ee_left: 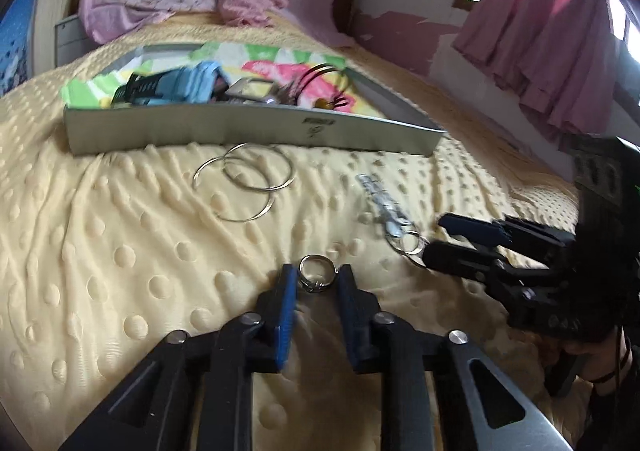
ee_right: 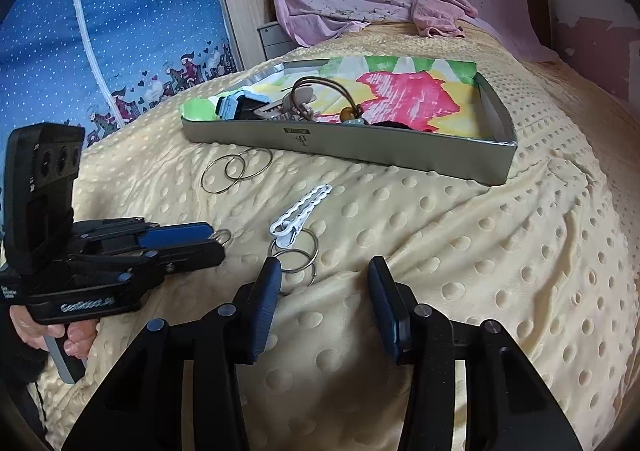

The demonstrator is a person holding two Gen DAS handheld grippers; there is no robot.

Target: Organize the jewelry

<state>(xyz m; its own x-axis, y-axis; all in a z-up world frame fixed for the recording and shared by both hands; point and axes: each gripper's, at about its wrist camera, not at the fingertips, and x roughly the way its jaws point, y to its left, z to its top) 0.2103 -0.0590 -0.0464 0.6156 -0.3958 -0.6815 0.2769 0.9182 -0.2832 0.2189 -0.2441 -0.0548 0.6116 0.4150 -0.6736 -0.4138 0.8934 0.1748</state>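
A small silver finger ring (ee_left: pixel 318 278) lies on the yellow dotted blanket, pinched between the blue pads of my left gripper (ee_left: pixel 317 271). In the right wrist view it pokes out at the tips of that left gripper (ee_right: pixel 218 238), which a hand holds low at the left. My right gripper (ee_right: pixel 326 269) stands open over the blanket. Its left fingertip (ee_right: pixel 272 271) touches a pair of linked key rings (ee_right: pixel 296 255) attached to a white clip (ee_right: pixel 300 207). Its right pad touches nothing. In the left wrist view, the right gripper (ee_left: pixel 434 237) points at those key rings (ee_left: pixel 408 243).
A shallow grey tray (ee_right: pixel 360 147) lined with a bright floral cloth sits farther back, holding a watch, cords and other pieces. Two large silver hoops (ee_right: pixel 234 169) lie overlapping in front of it. A pink cloth (ee_right: pixel 440 13) lies at the bed's far end.
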